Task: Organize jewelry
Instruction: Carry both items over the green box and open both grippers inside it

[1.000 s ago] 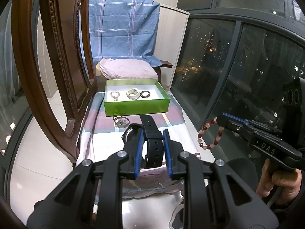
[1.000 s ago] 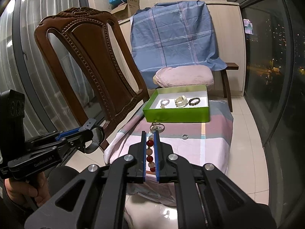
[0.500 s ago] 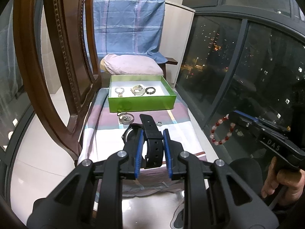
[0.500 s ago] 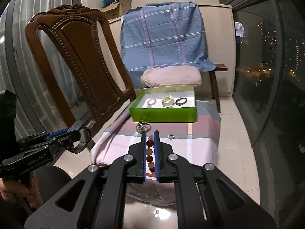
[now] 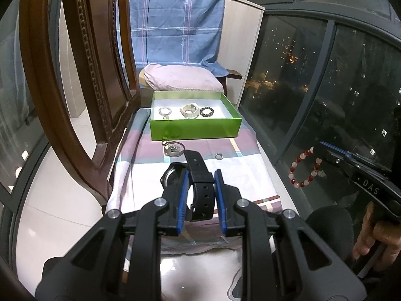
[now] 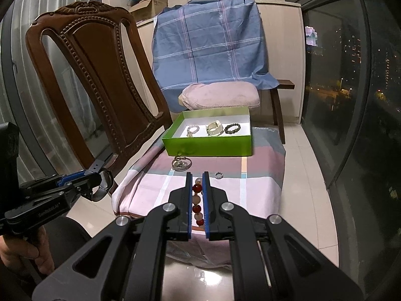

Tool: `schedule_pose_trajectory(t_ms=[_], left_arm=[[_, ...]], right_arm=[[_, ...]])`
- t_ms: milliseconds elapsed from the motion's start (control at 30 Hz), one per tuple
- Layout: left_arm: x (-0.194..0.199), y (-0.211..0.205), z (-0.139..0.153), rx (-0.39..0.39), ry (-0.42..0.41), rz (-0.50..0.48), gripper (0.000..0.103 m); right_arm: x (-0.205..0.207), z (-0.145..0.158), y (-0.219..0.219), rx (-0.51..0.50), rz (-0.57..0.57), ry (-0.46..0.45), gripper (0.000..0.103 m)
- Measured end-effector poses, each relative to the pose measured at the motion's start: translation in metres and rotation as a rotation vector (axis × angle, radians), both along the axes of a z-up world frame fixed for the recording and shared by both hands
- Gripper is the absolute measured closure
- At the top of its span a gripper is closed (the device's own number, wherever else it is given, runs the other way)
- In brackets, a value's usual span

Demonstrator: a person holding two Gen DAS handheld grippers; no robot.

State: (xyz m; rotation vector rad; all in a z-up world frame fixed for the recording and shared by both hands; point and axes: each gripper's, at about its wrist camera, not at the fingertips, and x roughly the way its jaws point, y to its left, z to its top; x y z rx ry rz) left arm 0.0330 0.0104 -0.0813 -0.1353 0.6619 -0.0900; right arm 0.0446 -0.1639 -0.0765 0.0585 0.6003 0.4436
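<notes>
a: what do the tools look like?
b: the left tool (image 5: 199,179) and right tool (image 6: 197,184) are matte black, with blue strips lining their fingers (image 5: 183,195) and silver round screws at the joints.
a: any markings?
b: white lettering on the handles; bare-skinned hands (image 5: 373,240) grip them.

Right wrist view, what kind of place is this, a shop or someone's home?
Most likely a home, probably an enclosed high-rise balcony at night. A carved wooden chair stands beside a cloth-covered bench, and curved windows show city lights; a cardboard box sits stored up behind.
</notes>
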Motion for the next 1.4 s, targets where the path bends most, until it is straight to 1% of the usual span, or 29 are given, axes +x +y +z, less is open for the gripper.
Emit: schedule_pose_trajectory(t_ms=[100,200,333,433,467,533,567,633,667,733,767,833,900,933,1033,1067,1133,1267,1300,1333,1367,1400], left_arm=[[0.004,0.001,-0.003,-0.007,0.015,-0.003,0.082],[0.015,0.003,0.000,-0.008,0.019,-0.010,0.082],[0.046,0.011,0.024,-0.017,-0.014,-0.027,0.082],[0.087,0.016,0.047,-0.019,-0.040,-0.036,0.082],[0.112,0.018,0.056,-0.020,-0.043,-0.042,0.082],[0.145,0.020,0.064,-0.015,-0.036,-0.047,0.082],[0.169,0.022,0.067,-0.009,-0.034,-0.045,0.082],[0.207,0.025,0.067,-0.002,-0.015,-0.031,0.082],[0.236,0.025,0.062,0.008,0.007,-0.026,0.082],[0.269,0.028,0.051,0.016,0.047,-0.010,0.082],[0.291,0.030,0.038,0.014,0.086,0.001,0.082],[0.322,0.031,0.015,0.006,0.148,0.005,0.082],[0.352,0.032,-0.017,0.021,0.220,0.028,0.082],[0.361,0.032,-0.027,0.024,0.242,0.028,0.082],[0.390,0.032,-0.066,0.036,0.324,0.028,0.082],[0.395,0.031,-0.074,0.039,0.340,0.029,0.082],[0.405,0.031,-0.089,0.039,0.369,0.031,0.082],[0.409,0.027,-0.099,0.053,0.402,0.026,0.081],[0.411,0.026,-0.101,0.068,0.417,0.019,0.072],[0.411,0.024,-0.100,0.080,0.428,0.006,0.059],[0.409,0.021,-0.095,0.109,0.427,-0.007,0.031],[0.405,0.020,-0.085,0.137,0.404,-0.009,0.023]], right_arm=[[0.004,-0.004,0.001,0.000,0.003,0.014,0.095],[0.014,-0.005,0.002,-0.001,0.010,0.020,0.095],[0.044,0.011,0.003,-0.007,0.025,-0.013,0.095],[0.091,0.030,0.006,-0.023,0.026,-0.053,0.095],[0.105,0.035,0.007,-0.026,0.028,-0.059,0.095],[0.141,0.043,0.011,-0.030,0.030,-0.060,0.095],[0.163,0.046,0.015,-0.035,0.030,-0.053,0.095],[0.201,0.046,0.023,-0.060,0.024,-0.040,0.095],[0.223,0.043,0.027,-0.069,0.013,-0.031,0.095],[0.261,0.034,0.038,-0.101,-0.003,-0.006,0.095],[0.276,0.028,0.041,-0.112,-0.014,0.005,0.095],[0.305,0.013,0.050,-0.135,-0.024,0.040,0.095],[0.334,-0.009,0.058,-0.152,-0.033,0.090,0.095],[0.349,-0.023,0.063,-0.168,-0.036,0.117,0.095],[0.371,-0.054,0.073,-0.211,-0.054,0.165,0.095],[0.380,-0.066,0.075,-0.227,-0.059,0.187,0.095],[0.388,-0.082,0.078,-0.246,-0.066,0.213,0.095],[0.400,-0.102,0.079,-0.270,-0.088,0.243,0.095],[0.399,-0.104,0.079,-0.281,-0.093,0.244,0.095],[0.400,-0.106,0.079,-0.303,-0.102,0.243,0.088],[0.399,-0.104,0.078,-0.320,-0.112,0.240,0.078],[0.397,-0.100,0.077,-0.332,-0.126,0.235,0.054]])
